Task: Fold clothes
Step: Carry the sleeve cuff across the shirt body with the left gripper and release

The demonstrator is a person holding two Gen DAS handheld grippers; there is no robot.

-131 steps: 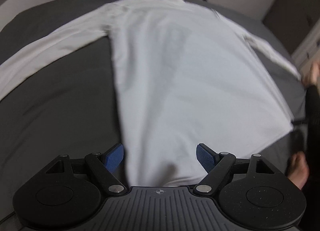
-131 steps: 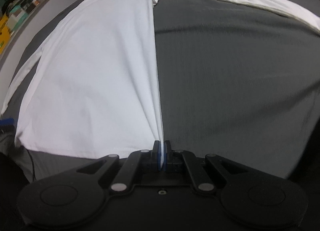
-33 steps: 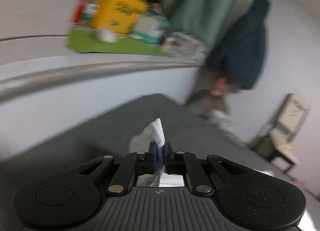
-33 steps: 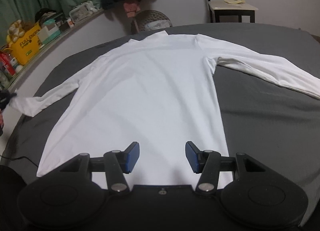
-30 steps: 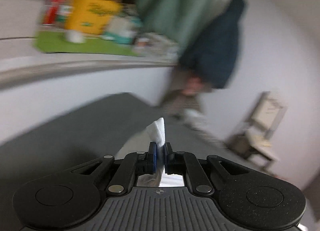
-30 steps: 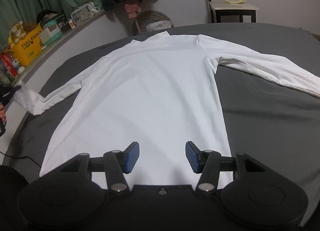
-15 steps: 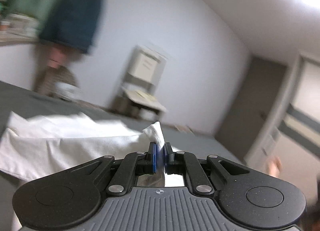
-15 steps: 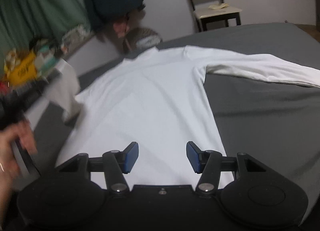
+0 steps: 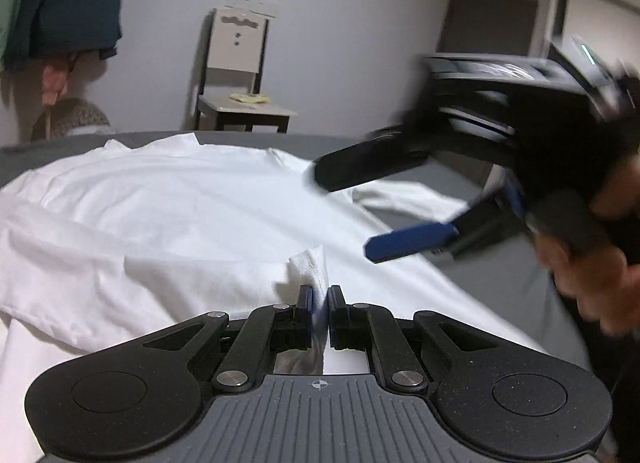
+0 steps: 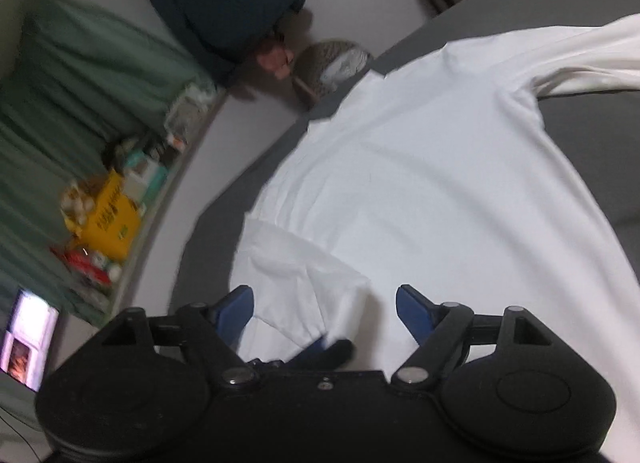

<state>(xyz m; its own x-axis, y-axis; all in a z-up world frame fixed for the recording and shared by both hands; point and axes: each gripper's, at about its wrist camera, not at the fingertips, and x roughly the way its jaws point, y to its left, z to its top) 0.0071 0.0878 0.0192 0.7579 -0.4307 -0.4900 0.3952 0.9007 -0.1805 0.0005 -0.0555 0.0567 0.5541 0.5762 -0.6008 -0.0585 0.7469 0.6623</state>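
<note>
Grey bed (image 9: 516,279) fills the lower half of both views, w/ pale walls behind; a wooden chair (image 9: 236,75) stands at upper centre of the left wrist view and a dark jacket (image 9: 68,3) hangs at upper left. White long-sleeve shirt (image 9: 180,215) lies spread flat on the bed, collar toward the far wall.

Left claw (image 9: 319,317) sits at bottom centre of its frame, fingers pressed together on the sleeve cuff (image 9: 310,263); the cuff sticks up just past the tips, and the sleeve is folded across onto the shirt body. Right claw (image 9: 352,219), blurred, comes in from the right side of that frame above the shirt, fingers wide apart, gripping nothing, a hand (image 9: 592,263) on its handle.

In the right wrist view the right claw (image 10: 324,307) frames the folded sleeve at lower centre; other sleeve (image 10: 588,63) stretches off upper right. Green curtain (image 10: 68,111) and cluttered shelf (image 10: 112,207) at left.
</note>
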